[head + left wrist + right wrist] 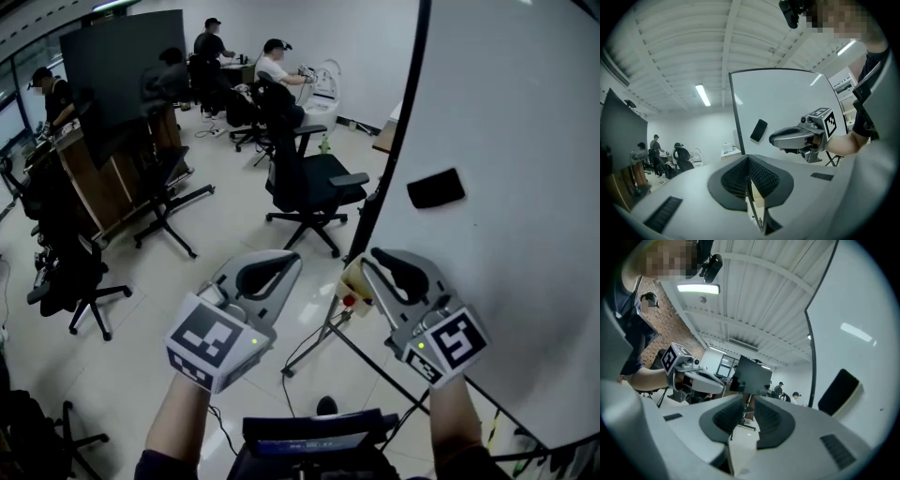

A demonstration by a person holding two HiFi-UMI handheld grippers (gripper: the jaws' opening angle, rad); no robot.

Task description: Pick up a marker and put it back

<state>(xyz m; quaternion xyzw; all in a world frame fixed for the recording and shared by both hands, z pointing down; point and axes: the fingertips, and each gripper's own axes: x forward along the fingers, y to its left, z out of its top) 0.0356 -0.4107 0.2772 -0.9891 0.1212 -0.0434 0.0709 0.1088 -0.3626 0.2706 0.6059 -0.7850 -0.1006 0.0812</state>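
Both grippers are pointing level in front of the whiteboard (506, 141). The left gripper (749, 168) is keeping its jaws pressed together, gripping nothing. The right gripper (746, 406) is showing a narrow gap between its jaws, nothing in it. A black eraser (436, 187) is sticking to the board. The marker is not showing clearly anywhere; a pale holder (354, 286) is sitting at the board's edge.

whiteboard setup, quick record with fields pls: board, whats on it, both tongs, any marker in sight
whiteboard: upright on a stand, right side
eraser: black, on the board face
marker: none I can make out
left tongs: raised, closed, empty
right tongs: raised, slightly apart, empty
background: office chair, people at desks
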